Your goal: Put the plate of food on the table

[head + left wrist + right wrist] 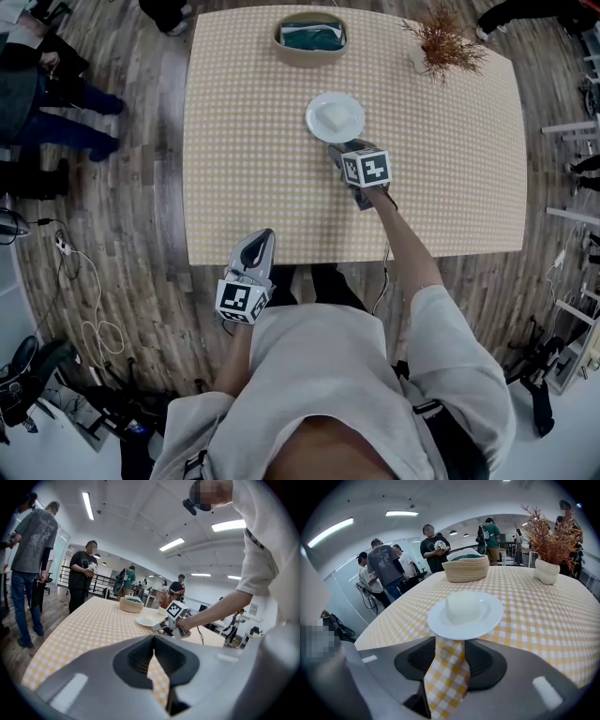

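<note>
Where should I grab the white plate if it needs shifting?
I'd pinch the plate by its near rim, coming low from the right hand-held gripper side. The rim is thin and lifted off the table, right ahead of those open jaws; the food block fills the middle.

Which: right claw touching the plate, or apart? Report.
Cannot tell: right gripper view puts the plate rim right at the right claw tips, neither gap nor contact plain.

Right arm (pixel 409 246) reaches forward, right gripper (pixel 339 150) with jaws apart; left gripper (pixel 259 238) low, jaws together
</note>
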Demonstrator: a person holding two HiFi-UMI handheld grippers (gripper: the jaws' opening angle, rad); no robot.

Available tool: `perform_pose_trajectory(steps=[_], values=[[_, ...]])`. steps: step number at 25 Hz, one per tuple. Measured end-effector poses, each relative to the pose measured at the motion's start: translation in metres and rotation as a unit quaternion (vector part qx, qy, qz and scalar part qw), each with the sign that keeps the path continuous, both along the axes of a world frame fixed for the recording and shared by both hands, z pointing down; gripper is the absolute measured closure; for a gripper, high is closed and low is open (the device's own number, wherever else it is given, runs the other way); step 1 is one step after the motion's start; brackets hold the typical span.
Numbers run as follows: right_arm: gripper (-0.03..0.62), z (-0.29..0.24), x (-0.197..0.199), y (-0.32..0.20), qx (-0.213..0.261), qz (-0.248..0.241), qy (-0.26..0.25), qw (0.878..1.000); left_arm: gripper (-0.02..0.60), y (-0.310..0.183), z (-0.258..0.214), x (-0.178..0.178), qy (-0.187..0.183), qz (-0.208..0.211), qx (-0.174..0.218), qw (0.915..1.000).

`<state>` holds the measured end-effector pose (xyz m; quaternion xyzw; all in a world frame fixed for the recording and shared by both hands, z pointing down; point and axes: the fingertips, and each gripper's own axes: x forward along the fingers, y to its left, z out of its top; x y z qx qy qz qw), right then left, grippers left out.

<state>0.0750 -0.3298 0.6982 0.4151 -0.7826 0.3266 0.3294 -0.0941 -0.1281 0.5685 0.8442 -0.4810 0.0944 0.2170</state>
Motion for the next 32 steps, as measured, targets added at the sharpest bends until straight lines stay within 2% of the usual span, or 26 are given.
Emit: perform_pose_trajectory(steps=[4, 7, 9, 12, 22, 32], values=[[0.416, 0.0, 0.005, 0.003, -0.002, 0.012, -0.008, 1.0, 0.571, 0.0, 0.001, 0.001, 0.0, 0.0, -0.001, 1.0], [0.458, 0.001, 0.008, 0.009, -0.002, 0.014, -0.009, 1.0, 0.571, 0.0, 0.001, 0.002, 0.002, 0.002, 0.0, 1.0], [0.536, 0.002, 0.016, 0.013, 0.003, 0.021, 0.0, 1.0, 0.572, 0.0, 0.0, 0.006, 0.002, 0.005, 0.0, 1.0], [0.594, 0.001, 0.024, 0.015, 0.024, 0.022, 0.014, 0.999, 0.572, -0.001, 0.0, 0.01, 0.002, 0.009, 0.001, 1.0], [0.595, -0.013, 0.039, 0.021, 0.059, 0.047, 0.006, 0.997, 0.572, -0.002, -0.003, 0.018, -0.003, 0.018, 0.006, 0.9998], [0.595, -0.106, 0.046, 0.04, 0.171, 0.03, -0.03, 0.984, 0.571, -0.017, -0.036, 0.053, -0.015, 0.049, 0.052, 0.9973]])
